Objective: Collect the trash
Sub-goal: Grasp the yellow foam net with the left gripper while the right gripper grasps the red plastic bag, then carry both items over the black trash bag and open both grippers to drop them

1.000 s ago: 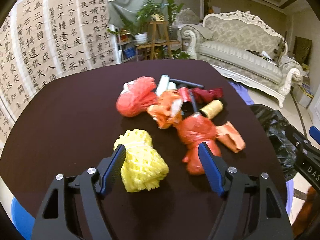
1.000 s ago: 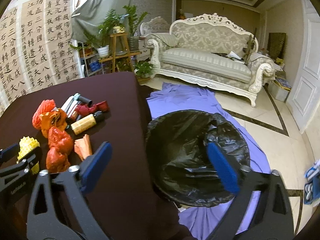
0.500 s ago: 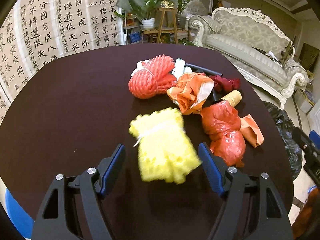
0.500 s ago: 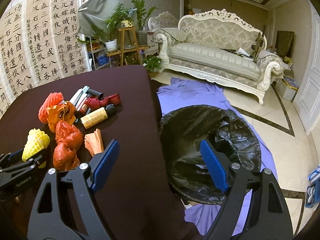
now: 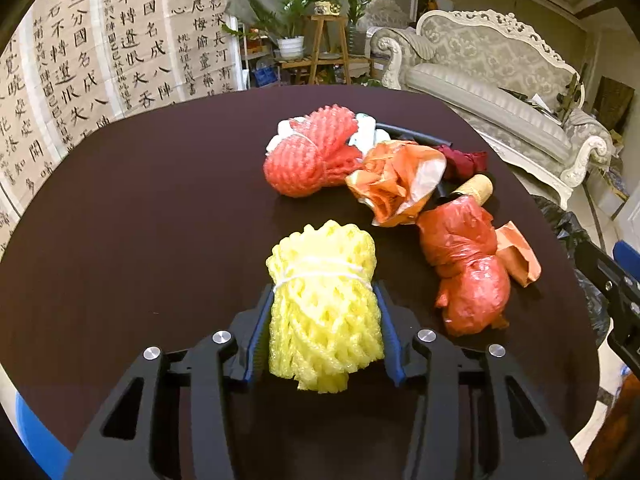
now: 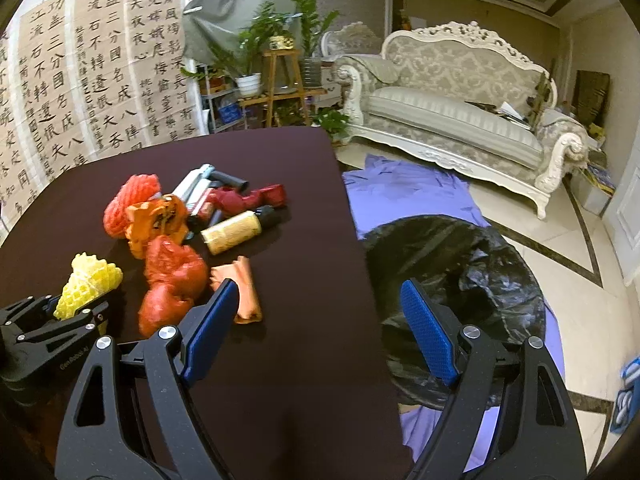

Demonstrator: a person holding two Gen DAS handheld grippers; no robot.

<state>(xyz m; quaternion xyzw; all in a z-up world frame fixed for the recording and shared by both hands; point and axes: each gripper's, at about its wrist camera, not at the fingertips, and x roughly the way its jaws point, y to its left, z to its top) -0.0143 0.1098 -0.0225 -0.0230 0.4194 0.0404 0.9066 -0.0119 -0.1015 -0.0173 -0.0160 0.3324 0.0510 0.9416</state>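
Left hand-held gripper (image 5: 322,312) closing on yellow foam net (image 5: 322,300), pads touching both sides; squeeze gently, lift off worktop (image 5: 140,208) w/o snagging red bag (image 5: 466,264) at right; right hand-held gripper (image 6: 320,332) apart, empty

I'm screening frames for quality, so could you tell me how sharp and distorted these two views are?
Left wrist view: sharp; yellow foam net crisp between the closing left claw; fisheye bends the table edge. Right wrist view: red bag slightly soft, dark corner vignetting, right claw clear.

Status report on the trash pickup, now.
Left gripper closing on yellow foam net. Right gripper open, empty. Bin bag off the table edge, path clear.
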